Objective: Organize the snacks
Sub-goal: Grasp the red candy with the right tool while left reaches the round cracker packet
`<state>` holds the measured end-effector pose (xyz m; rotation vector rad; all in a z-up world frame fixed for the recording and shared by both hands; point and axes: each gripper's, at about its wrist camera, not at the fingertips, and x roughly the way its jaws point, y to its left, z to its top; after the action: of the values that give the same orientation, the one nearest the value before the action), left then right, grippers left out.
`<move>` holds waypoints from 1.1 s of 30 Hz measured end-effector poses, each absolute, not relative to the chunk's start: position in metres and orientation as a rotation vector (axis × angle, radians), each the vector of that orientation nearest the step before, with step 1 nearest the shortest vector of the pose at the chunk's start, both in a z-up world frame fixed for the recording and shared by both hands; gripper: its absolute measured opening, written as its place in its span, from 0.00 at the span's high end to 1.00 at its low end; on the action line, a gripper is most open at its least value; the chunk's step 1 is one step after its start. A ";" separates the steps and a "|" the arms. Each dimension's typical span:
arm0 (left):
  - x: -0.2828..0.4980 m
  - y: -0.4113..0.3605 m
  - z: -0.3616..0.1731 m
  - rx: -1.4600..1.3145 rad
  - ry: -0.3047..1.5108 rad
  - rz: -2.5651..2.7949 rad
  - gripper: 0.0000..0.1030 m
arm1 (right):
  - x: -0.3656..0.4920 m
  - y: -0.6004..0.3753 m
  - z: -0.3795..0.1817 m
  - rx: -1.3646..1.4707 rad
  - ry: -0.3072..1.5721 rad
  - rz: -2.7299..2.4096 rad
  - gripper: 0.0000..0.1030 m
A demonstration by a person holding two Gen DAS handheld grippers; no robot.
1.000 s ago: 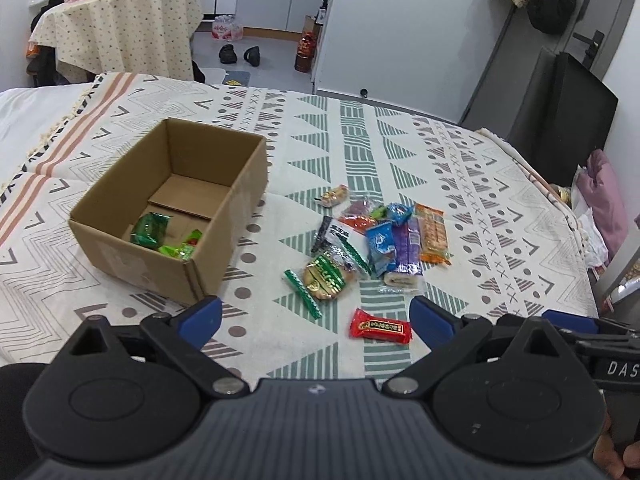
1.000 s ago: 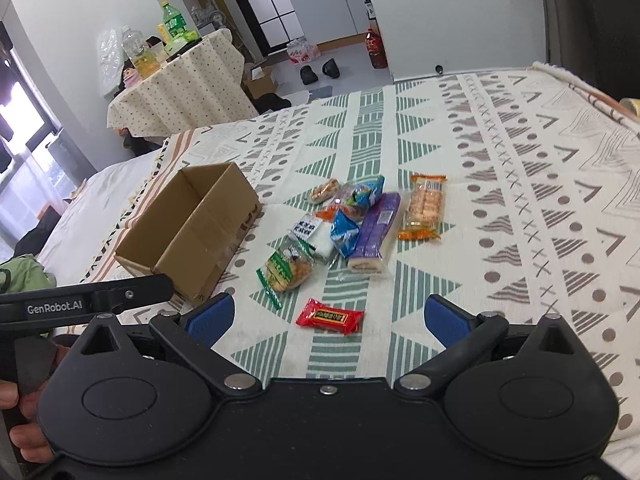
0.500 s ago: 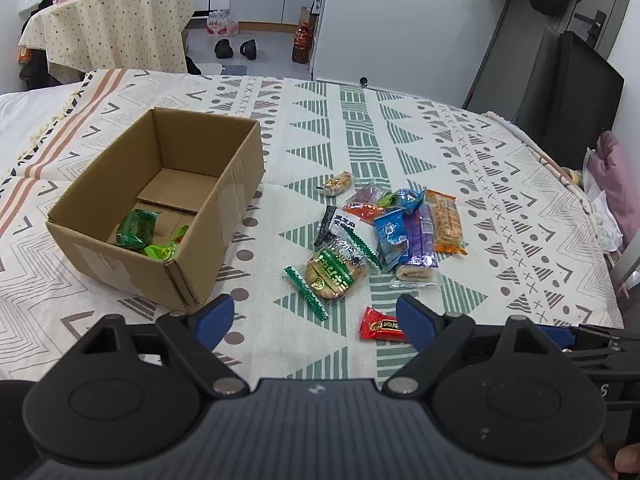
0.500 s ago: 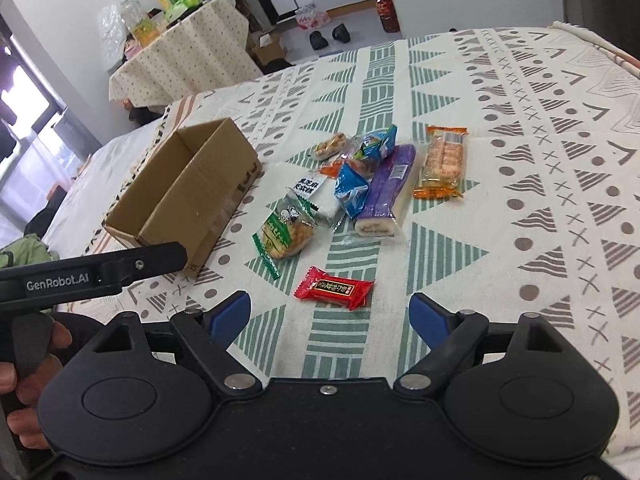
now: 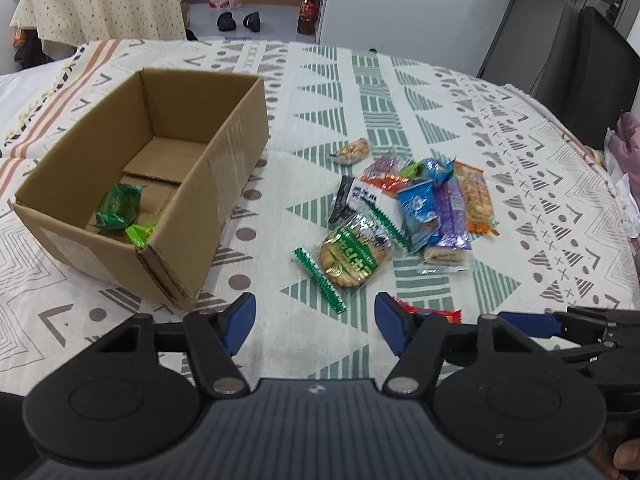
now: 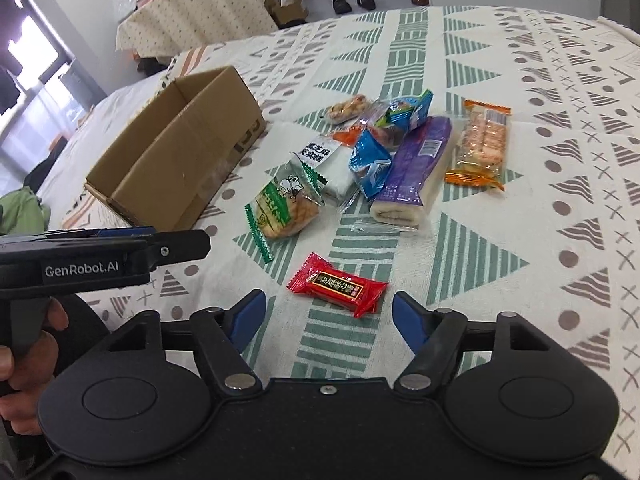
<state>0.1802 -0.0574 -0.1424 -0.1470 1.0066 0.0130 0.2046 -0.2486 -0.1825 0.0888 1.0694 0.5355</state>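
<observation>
- Nearest, the right gripper (image 6: 326,312) hangs just above the patterned cloth (image 6: 500,248), jaws spread and holding nothing; the red candy packet (image 6: 338,285) lies between its blue fingertips (image 6: 408,322).
- The left gripper (image 5: 314,316), to the left, is likewise spread and empty.
- Farther on, the green-striped biscuit pack (image 5: 354,256) fronts the snack pile (image 6: 400,148).
- Far left stands the cardboard box (image 5: 224,184), with green packets (image 5: 120,208) inside.
</observation>
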 end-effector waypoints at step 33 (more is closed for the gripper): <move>0.231 -0.072 -0.181 -0.047 1.088 -0.032 0.31 | 0.237 -0.244 -0.211 -0.014 1.114 0.451 0.80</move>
<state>0.2314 -0.0718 -0.1814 -0.0467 1.0879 -0.0318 0.2372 -0.2442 -0.2106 -0.0139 1.1138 0.4511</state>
